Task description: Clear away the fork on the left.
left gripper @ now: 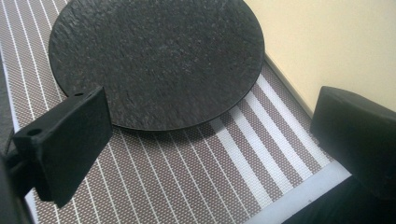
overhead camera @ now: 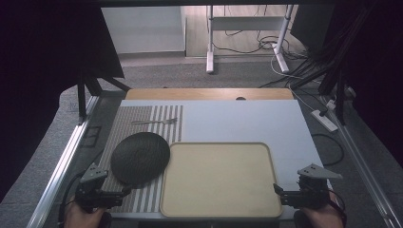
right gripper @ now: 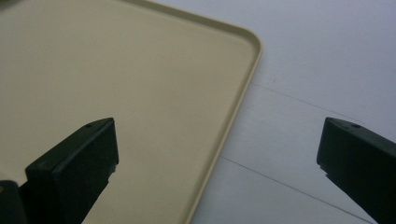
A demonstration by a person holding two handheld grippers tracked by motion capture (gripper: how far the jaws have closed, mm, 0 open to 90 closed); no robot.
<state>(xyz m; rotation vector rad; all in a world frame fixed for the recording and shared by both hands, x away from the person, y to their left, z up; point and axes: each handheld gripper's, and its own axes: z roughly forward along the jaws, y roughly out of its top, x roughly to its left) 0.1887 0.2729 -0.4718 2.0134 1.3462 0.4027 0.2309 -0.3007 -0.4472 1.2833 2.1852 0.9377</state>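
A round black slate plate (overhead camera: 140, 158) lies on a striped brown placemat (overhead camera: 142, 116), its right rim just over the edge of a beige tray (overhead camera: 221, 178). A metal fork (overhead camera: 155, 121) rests on the mat farther back. My left gripper (overhead camera: 124, 192) is held open at the near left, just short of the plate (left gripper: 154, 60); nothing sits between its jaws. My right gripper (overhead camera: 278, 191) is open at the tray's near right corner, and its jaws straddle the tray's rim (right gripper: 233, 112) with nothing held.
The mat (left gripper: 187, 177) and tray sit on a white board (overhead camera: 247, 121) over a wooden tabletop (overhead camera: 209, 93). Metal rails run along both table sides. Past the far edge lie a carpeted floor, desk legs, cables and a power strip (overhead camera: 324, 119).
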